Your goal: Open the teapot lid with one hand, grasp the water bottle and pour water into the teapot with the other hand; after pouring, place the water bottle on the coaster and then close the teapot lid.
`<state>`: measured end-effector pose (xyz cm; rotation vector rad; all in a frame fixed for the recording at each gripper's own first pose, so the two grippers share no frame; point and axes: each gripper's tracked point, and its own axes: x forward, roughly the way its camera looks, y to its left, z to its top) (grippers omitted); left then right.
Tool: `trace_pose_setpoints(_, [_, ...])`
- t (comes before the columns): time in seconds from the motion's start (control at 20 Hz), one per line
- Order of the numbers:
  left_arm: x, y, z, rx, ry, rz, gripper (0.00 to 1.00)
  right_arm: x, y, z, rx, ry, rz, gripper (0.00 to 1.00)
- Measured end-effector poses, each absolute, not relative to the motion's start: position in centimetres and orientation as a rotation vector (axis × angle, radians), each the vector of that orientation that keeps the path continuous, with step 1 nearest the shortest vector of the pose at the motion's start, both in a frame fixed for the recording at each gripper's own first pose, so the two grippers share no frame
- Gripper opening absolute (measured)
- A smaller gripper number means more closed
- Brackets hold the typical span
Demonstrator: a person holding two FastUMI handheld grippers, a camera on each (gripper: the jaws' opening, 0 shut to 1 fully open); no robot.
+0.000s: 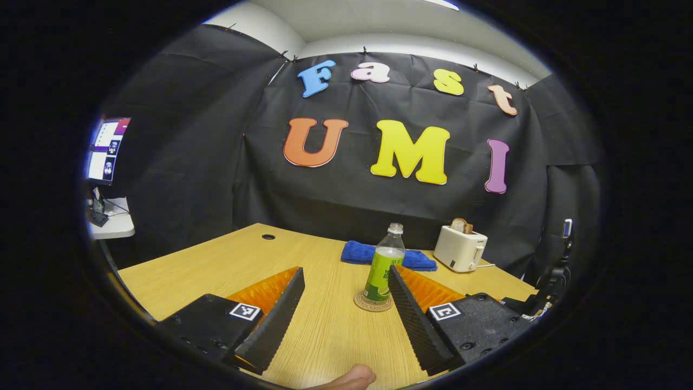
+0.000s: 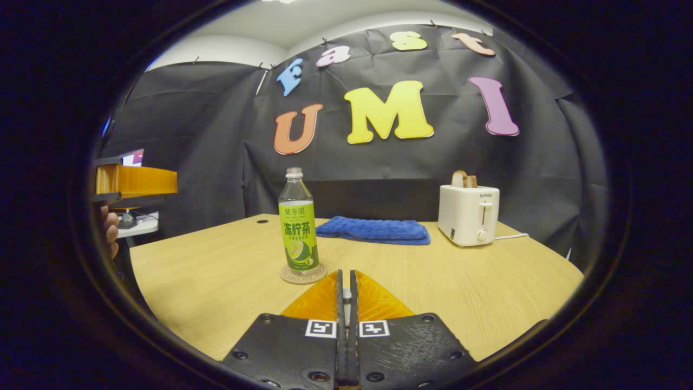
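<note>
A clear water bottle (image 1: 384, 265) (image 2: 298, 227) with a green label stands upright on a round cork coaster (image 1: 373, 302) (image 2: 303, 274) on the wooden table (image 1: 227, 265) (image 2: 216, 281). In the left gripper view my left gripper (image 1: 345, 271) is open and low over the table. The bottle stands just beyond its right finger, untouched. In the right gripper view my right gripper (image 2: 346, 273) is shut with nothing between its fingers, and the bottle sits a little ahead to its left. The left gripper (image 2: 170, 187), held by a hand (image 2: 111, 230), hovers at that view's far left.
A folded blue towel (image 1: 387, 254) (image 2: 373, 229) lies behind the bottle. A white toaster (image 1: 460, 248) (image 2: 468, 214) with bread in it stands at the back right, its cord trailing right. A monitor (image 1: 108, 149) sits on a side table at the left.
</note>
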<state>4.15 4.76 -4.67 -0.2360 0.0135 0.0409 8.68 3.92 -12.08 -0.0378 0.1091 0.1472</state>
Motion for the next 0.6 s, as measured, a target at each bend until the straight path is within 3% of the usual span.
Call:
trace_pose_setpoints(0.3, [4.1,4.4,-4.7,-0.21,0.025,0.019,0.97,8.7,4.0,-13.3,-0.061,0.143,0.129,0.0])
trace_pose_setpoints(0.45, [4.1,3.7,-5.2,-0.18,0.041,0.004,0.97,8.3,3.6,-12.2,-0.06,0.129,0.125,0.09])
trace_pose_setpoints(0.55, [4.0,3.1,-5.3,-0.151,0.051,-0.008,0.97,7.9,2.6,-10.1,-0.043,0.09,0.09,0.24])
trace_pose_setpoints(0.6, [4.0,3.1,-5.4,-0.135,0.055,-0.009,0.97,7.5,2.2,-9.2,-0.025,0.069,0.079,0.44])
